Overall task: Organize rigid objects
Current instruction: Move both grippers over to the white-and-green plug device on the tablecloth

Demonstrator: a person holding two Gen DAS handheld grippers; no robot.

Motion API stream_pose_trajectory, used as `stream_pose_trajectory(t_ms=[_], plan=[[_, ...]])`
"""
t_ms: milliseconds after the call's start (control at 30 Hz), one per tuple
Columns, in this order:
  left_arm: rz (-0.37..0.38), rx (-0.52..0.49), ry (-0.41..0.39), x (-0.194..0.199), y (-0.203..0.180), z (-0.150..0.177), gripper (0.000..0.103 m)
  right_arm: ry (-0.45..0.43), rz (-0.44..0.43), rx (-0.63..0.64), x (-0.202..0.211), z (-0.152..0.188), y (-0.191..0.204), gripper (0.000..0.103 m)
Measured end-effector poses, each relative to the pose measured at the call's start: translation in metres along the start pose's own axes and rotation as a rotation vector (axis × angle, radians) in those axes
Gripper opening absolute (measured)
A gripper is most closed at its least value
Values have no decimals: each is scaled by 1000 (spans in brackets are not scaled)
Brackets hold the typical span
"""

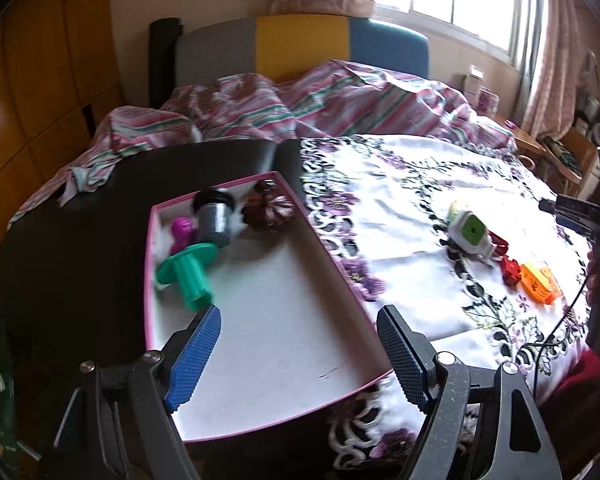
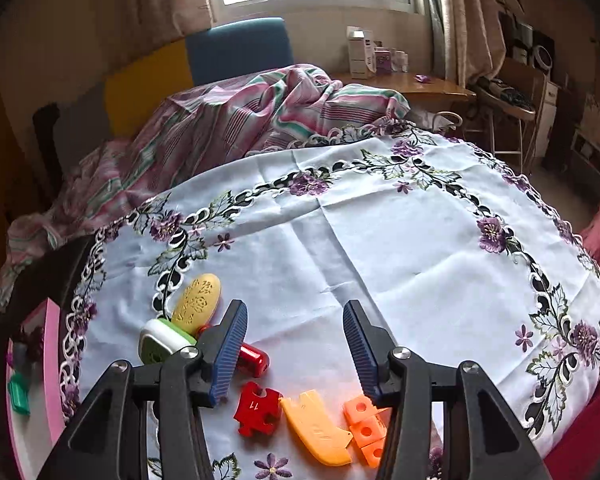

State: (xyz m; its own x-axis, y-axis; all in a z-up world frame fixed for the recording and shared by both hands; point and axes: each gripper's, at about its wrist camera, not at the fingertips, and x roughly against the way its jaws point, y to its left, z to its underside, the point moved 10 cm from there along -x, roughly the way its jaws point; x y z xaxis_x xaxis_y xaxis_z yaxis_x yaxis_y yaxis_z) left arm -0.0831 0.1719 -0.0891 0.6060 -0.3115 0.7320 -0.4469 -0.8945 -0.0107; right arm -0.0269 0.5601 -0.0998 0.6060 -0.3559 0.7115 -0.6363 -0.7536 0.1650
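A pink-rimmed white tray (image 1: pixel 149 280) lies on a dark table. At its far end are a teal flanged piece (image 1: pixel 190 274), a purple piece (image 1: pixel 181 232), a grey cylinder (image 1: pixel 216 220) and a dark brown flower-shaped piece (image 1: pixel 268 212). My left gripper (image 1: pixel 299 314) is open above the tray's near half, nothing between its fingers. My right gripper (image 2: pixel 295 306) is open over the flowered cloth (image 2: pixel 380 232), also with nothing in it. Just below it lie a red puzzle piece (image 2: pixel 256 408), an orange curved piece (image 2: pixel 320 432), orange blocks (image 2: pixel 366 428), a red cylinder (image 2: pixel 254 358), a white-and-green object (image 2: pixel 160 342) and a yellow oval (image 2: pixel 198 300).
A rumpled striped blanket (image 1: pixel 300 100) covers the bed behind the table. The tray's pink rim (image 2: pixel 52 344) shows at the left edge of the right wrist view. A wooden side table with boxes (image 2: pixel 400 84) stands under the window. A black cable (image 1: pixel 560 320) crosses the cloth's right edge.
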Motion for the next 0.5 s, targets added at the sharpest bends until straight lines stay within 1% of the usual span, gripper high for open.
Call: stream_pose_trajectory(t_ms=[100, 300, 500], plan=[[25, -29, 11, -6, -18, -3, 81, 12, -18, -23, 1, 2, -1, 51], [37, -91, 17, -15, -46, -10, 81, 28, -28, -41, -2, 4, -2, 51], [70, -135, 35, -26, -70, -15, 81, 46, -38, -63, -4, 7, -5, 52]])
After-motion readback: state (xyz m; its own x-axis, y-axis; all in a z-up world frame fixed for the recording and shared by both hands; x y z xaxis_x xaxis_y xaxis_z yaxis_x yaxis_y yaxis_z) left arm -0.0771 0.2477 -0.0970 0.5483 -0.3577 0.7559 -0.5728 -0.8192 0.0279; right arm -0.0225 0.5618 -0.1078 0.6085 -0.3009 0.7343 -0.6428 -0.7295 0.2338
